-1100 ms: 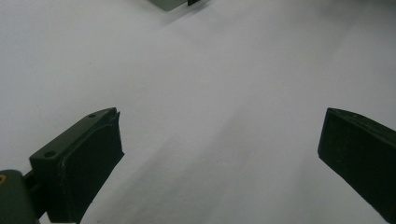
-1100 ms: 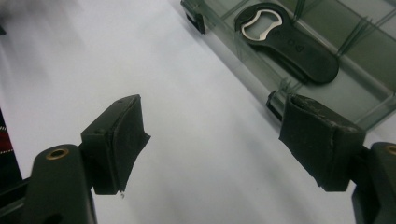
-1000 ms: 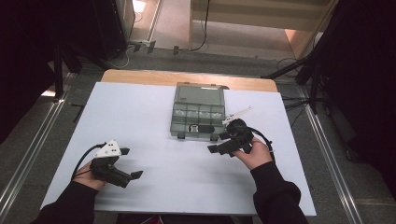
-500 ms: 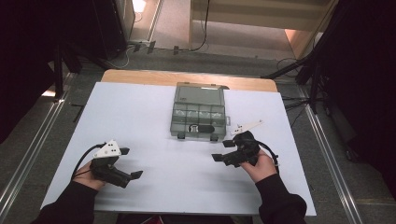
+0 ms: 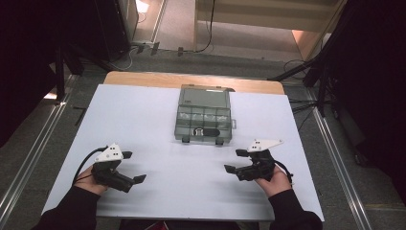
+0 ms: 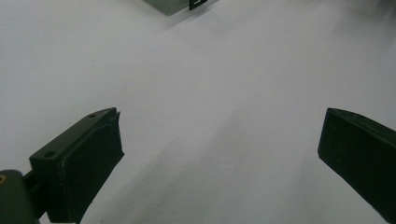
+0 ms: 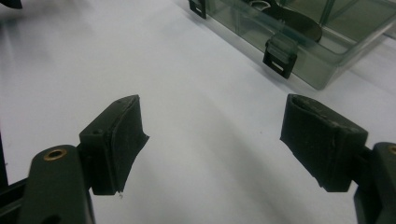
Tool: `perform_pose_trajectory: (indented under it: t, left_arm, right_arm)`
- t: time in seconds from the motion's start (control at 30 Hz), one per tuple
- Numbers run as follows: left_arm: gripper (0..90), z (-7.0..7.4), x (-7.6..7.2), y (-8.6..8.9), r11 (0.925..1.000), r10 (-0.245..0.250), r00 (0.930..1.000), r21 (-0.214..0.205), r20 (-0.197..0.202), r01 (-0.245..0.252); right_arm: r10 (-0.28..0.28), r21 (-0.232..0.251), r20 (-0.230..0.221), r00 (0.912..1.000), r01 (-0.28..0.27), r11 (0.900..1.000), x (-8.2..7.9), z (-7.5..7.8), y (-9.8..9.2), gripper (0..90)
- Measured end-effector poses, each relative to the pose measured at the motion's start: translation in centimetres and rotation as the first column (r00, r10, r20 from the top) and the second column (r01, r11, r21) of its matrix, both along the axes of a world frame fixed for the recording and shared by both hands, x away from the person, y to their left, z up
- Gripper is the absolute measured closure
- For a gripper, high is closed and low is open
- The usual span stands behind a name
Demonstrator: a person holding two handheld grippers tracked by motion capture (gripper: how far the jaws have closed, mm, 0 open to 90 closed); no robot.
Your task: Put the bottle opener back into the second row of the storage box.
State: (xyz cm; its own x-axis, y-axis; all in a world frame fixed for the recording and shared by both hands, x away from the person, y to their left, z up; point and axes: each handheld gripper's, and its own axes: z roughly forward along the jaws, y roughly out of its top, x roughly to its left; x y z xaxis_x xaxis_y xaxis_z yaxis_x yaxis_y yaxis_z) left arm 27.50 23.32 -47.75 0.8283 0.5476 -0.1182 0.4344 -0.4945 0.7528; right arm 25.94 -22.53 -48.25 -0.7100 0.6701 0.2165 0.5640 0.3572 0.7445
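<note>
High view: my left tool sits low over the near-left part of the white desk, jaws spread wide, nothing between them. My right tool is over the near-right part, also wide open and empty, jaws pointing left across the desk. The clear grey compartment box lies at desk centre, toward the far side, well apart from the left tool and nearer the right one; lid looks shut, two dark latches on its near edge, a dark item visible in a near compartment, can't tell what it is. Left gripper view: both black jaws far apart with bare white desk between, gripping nothing; one corner of the box with a latch shows at the top edge, well ahead. Right gripper view: jaws wide open over bare desk, empty; the box is ahead and to the right, near but not touching, its front wall and two black latches facing me, a dark rounded piece visible through the clear lid. The tip of the left tool shows at the top left corner.
</note>
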Motion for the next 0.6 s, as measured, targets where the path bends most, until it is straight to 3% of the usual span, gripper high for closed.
perform_pose_trajectory:
  t: [0.23, 0.4, 0.6]
  left_arm:
    - [0.0, 0.0, 0.0, 0.1, 1.0000, 0.001, 1.0000, -0.003, 0.003, -0.001]
    - [0.0, 0.1, 0.0, 0.1, 1.0000, 0.000, 1.0000, -0.006, 0.004, 0.000]
    - [0.0, 0.1, 0.0, 0.1, 0.9999, -0.005, 1.0000, -0.011, 0.001, 0.005]
  right_arm:
    - [-0.005, 0.001, 0.004, 1.0000, 0.005, 1.0000, -1.1, -1.1, -0.8, 22.4]
    - [-0.020, 0.028, 0.011, 0.9997, 0.020, 0.9994, -1.9, -1.2, -1.8, 22.5]
    - [-0.022, 0.045, 0.045, 0.9988, 0.020, 0.9988, -2.6, -1.4, -2.6, 22.5]
